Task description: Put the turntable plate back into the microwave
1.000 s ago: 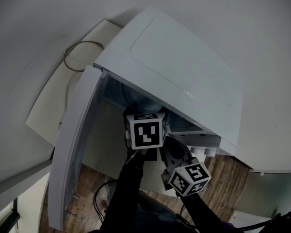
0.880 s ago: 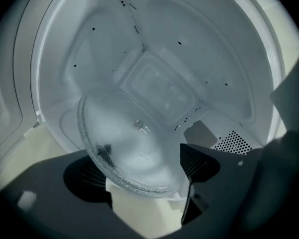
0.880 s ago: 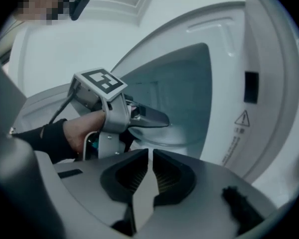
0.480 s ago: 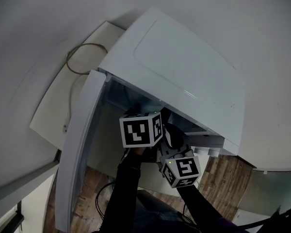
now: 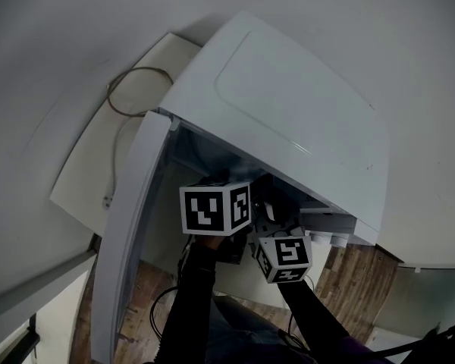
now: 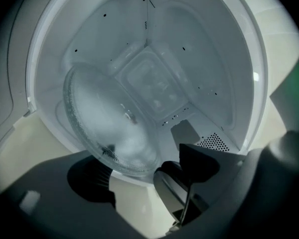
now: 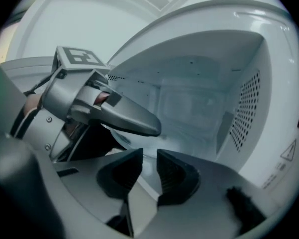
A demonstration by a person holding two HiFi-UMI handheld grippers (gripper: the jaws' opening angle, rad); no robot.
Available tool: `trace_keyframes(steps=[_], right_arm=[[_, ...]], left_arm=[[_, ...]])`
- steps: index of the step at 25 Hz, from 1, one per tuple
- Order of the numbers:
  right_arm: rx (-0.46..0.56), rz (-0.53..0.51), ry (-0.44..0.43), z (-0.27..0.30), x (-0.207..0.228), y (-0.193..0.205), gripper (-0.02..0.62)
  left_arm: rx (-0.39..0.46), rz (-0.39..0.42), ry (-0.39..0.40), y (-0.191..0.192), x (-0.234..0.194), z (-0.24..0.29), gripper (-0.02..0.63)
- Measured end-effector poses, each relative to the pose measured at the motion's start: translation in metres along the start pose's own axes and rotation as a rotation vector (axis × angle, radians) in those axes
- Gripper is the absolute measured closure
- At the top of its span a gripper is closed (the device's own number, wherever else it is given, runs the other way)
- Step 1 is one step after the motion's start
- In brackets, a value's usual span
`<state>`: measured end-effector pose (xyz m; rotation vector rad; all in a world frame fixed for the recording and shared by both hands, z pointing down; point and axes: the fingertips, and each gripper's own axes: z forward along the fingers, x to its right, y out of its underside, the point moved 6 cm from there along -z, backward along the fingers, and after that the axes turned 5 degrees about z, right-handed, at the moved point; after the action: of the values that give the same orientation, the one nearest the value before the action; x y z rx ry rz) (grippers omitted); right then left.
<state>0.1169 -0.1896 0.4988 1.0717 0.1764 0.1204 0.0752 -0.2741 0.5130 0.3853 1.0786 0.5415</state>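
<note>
Pale desk carrying a white microwave, seen steeply from above. Its door swung fully to the left, presumably to leave the whole mouth free for two arms at once. Lit cavity with a perforated vent on its right wall. Glass turntable plate already inside, lying low on the floor side of the cavity with its near rim just within the front sill; probably set there for centring over the drive, though seating not decidable from these views. At the mouth, left claw with jaws spread wide and straddling that near rim, one tip showing dark through the glass, the other well clear on the opposite face; no pinch on the plate, so standing open, likely kept there as a guard or for a final nudge. Just beside it at the sill, right claw with jaws having just been opening, now at a narrow gap with nothing between them, apparently a let-go with the glass borne by the floor. Loose cable looped on the desk behind, well apart from the work.
</note>
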Motion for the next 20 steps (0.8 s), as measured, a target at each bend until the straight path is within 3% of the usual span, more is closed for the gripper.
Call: trace_keyframes(steps=[7, 11, 17, 18, 20], right_arm=[[-0.025, 0.030, -0.005, 0.006, 0.000, 0.010, 0.505], [-0.029, 0.040, -0.011, 0.010, -0.001, 0.009, 0.505], [-0.040, 0.044, -0.044, 0.021, -0.001, 0.010, 0.503], [-0.046, 0.038, -0.048, 0.021, -0.002, 0.012, 0.503], [-0.047, 0.056, -0.053, 0.020, -0.002, 0.015, 0.503]], left_arm=[[-0.087, -0.067, 0.154, 0.007, -0.004, -0.010, 0.202], [-0.147, -0.004, 0.142, 0.024, -0.006, -0.017, 0.207], [0.003, -0.099, 0.155, 0.042, -0.019, -0.032, 0.262], [0.010, -0.106, 0.137, 0.045, -0.022, -0.034, 0.258], [0.029, -0.095, 0.061, 0.049, -0.030, -0.041, 0.320]])
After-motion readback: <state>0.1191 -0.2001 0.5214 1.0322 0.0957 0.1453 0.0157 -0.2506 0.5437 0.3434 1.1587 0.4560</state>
